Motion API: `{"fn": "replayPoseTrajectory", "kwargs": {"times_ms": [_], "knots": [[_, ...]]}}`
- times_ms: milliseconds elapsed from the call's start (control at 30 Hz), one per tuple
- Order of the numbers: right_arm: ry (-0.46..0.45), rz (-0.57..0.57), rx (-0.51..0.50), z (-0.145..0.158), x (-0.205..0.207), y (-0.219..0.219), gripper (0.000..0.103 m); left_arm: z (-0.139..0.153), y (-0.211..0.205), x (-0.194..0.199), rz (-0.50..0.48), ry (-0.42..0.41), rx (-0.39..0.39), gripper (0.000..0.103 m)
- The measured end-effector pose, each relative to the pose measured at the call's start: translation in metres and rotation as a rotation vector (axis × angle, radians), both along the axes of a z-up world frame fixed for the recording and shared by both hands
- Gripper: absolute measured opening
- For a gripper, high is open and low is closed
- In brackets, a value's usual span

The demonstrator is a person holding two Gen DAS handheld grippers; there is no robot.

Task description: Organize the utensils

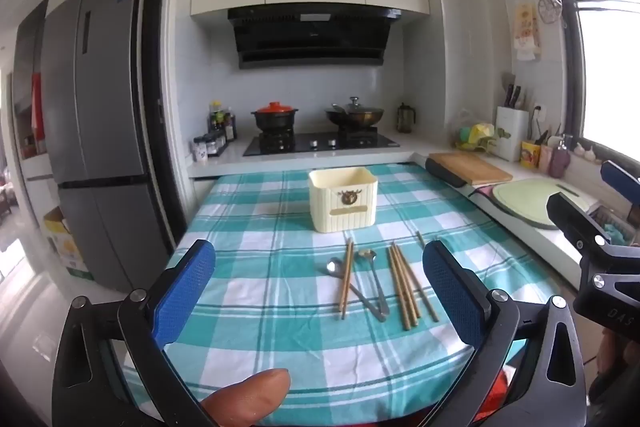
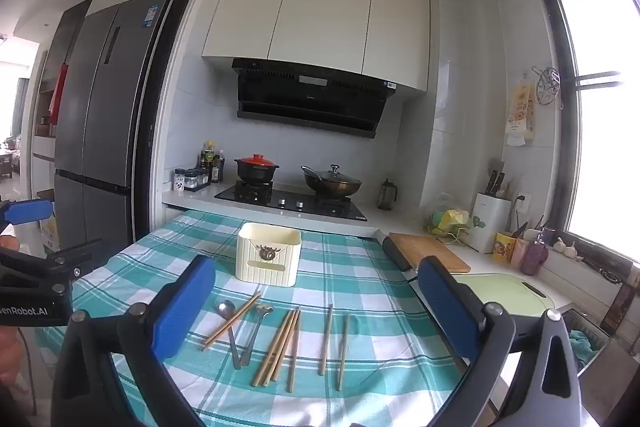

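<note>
A cream ribbed holder (image 1: 343, 199) (image 2: 268, 253) stands upright on the teal checked tablecloth (image 1: 248, 267) (image 2: 360, 291). In front of it lie several wooden chopsticks (image 1: 406, 285) (image 2: 280, 347) and two metal spoons (image 1: 374, 279) (image 2: 230, 331), loose and partly crossed. My left gripper (image 1: 319, 287) hovers over the near edge of the table, open, nothing between its blue pads. My right gripper (image 2: 318, 307) is also open and empty above the utensils; it shows at the right edge of the left wrist view (image 1: 600, 211). A thumb (image 1: 248, 401) rests below the left gripper.
A hob with a red-lidded pot (image 1: 274, 115) and a wok (image 1: 354, 115) lies behind the table. A wooden board (image 1: 468, 167), a green board (image 1: 524, 197) and a knife block (image 1: 510, 131) stand on the counter at right. A grey fridge (image 1: 96, 131) stands at left.
</note>
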State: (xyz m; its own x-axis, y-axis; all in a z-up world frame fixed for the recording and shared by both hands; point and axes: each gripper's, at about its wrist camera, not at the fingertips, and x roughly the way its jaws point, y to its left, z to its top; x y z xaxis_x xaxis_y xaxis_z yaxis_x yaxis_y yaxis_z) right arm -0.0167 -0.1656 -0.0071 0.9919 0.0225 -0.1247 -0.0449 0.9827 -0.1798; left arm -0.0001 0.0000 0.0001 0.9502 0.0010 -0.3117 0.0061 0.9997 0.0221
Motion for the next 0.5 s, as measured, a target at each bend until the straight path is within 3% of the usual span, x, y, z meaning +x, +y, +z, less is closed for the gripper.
{"fn": "replayPoseTrajectory", "kwargs": {"times_ms": [500], "knots": [[-0.008,-0.029,0.039,-0.006,-0.001,-0.004,0.103,-0.003,-0.001,0.01,-0.008,0.038,0.0,0.103]]}}
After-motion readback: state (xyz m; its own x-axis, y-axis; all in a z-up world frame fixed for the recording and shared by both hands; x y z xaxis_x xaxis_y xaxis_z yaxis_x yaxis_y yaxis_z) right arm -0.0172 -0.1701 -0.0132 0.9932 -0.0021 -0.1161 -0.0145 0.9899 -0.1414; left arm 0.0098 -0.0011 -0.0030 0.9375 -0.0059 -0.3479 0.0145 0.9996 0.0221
